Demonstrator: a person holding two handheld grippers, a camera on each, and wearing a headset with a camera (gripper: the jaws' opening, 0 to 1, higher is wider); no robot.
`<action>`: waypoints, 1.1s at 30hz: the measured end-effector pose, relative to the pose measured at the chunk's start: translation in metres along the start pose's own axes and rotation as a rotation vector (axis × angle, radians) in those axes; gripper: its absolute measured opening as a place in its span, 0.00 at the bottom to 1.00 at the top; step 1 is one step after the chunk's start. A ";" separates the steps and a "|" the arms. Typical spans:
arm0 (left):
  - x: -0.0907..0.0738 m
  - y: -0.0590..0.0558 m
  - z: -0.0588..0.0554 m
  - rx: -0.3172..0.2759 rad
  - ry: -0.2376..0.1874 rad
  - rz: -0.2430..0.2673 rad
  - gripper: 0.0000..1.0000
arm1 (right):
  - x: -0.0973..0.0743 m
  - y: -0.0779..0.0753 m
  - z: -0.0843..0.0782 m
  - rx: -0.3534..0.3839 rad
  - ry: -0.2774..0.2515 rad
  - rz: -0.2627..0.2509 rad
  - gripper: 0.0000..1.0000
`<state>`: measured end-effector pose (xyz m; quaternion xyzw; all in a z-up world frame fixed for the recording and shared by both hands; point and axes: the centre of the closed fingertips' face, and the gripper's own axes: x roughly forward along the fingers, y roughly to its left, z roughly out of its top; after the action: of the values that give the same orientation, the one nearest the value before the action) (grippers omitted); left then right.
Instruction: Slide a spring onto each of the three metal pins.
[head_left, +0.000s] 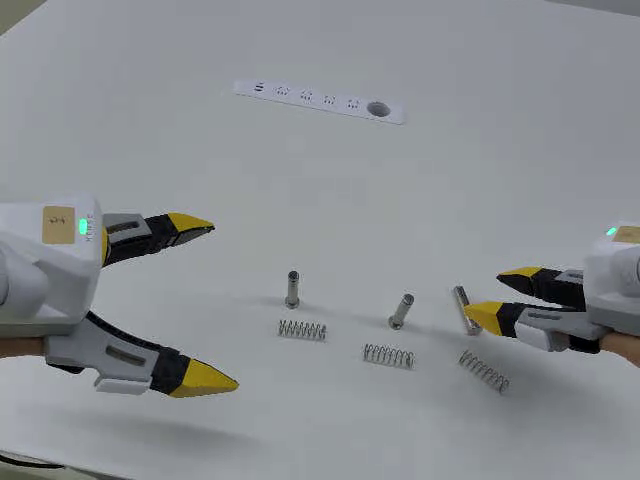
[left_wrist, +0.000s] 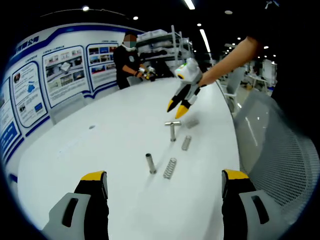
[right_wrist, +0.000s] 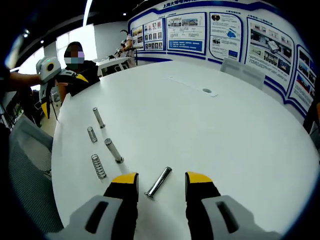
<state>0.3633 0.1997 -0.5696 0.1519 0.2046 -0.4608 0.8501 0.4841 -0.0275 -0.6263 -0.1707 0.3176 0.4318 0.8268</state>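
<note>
Three metal pins stand or lie on the white table (head_left: 150, 120). One pin (head_left: 292, 288) is upright, a second pin (head_left: 401, 311) stands to its right, and a third pin (head_left: 462, 308) lies flat. In front of each pin lies a spring: left (head_left: 302, 329), middle (head_left: 388, 355), right (head_left: 483, 370). My right gripper (head_left: 492, 292) is open, its fingertips on either side of the lying pin (right_wrist: 158, 181) without closing on it. My left gripper (head_left: 208, 303) hovers wide open to the left of the pins, holding nothing. The nearest upright pin (left_wrist: 150, 163) and its spring (left_wrist: 170, 167) lie ahead of it.
A white power strip (head_left: 320, 100) lies at the far side of the table. A person (left_wrist: 127, 57) stands beyond the table's far end. The table edge (left_wrist: 235, 150) runs close past the springs, with a mesh chair beside it.
</note>
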 end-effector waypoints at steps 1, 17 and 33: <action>0.000 0.000 -0.002 -0.005 0.005 0.000 0.96 | 0.003 -0.003 -0.002 -0.001 0.005 -0.009 0.36; 0.011 0.010 -0.001 -0.056 -0.007 0.023 0.96 | 0.035 -0.011 -0.015 -0.012 0.148 -0.071 0.18; 0.015 0.005 -0.001 -0.081 -0.014 0.017 0.95 | 0.037 -0.008 -0.020 0.155 0.212 -0.104 0.10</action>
<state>0.3750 0.1923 -0.5774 0.1158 0.2160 -0.4460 0.8608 0.4989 -0.0209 -0.6657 -0.1671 0.4265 0.3421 0.8205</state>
